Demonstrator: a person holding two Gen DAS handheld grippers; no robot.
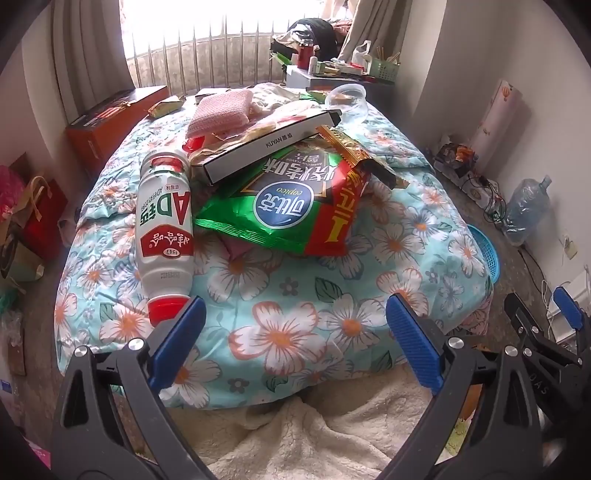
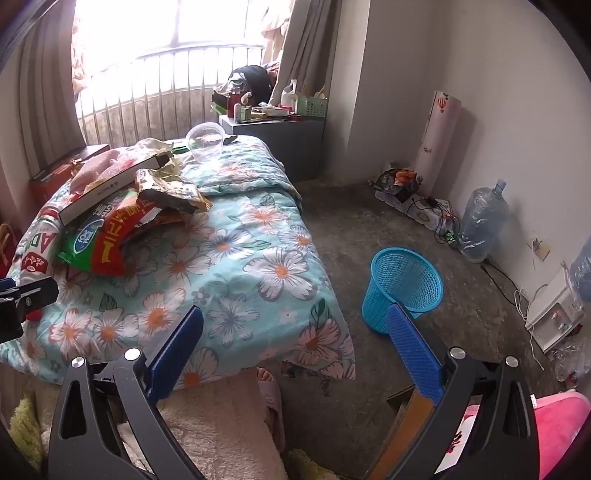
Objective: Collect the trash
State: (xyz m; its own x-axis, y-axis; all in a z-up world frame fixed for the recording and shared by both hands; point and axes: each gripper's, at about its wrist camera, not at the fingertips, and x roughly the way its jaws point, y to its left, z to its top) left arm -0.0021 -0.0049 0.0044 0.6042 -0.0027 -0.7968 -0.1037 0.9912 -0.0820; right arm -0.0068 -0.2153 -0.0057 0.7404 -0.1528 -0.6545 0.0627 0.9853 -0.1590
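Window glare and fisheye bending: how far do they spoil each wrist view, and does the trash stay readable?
Left wrist view: the window is blown out white, but the print on the milk bottle and chip bag stays sharp; the bed edges bow. Right wrist view: the same glare washes the top left, the blue basket is evenly lit and crisp, and the corners vignette black.

Home bedroom. Bed with floral quilt (image 2: 258,258) is the landmark; curtained window with railing (image 2: 166,85) behind it, cluttered nightstand (image 2: 273,140) beside its far corner. Blue wastebasket (image 2: 402,291) on the floor right of it.
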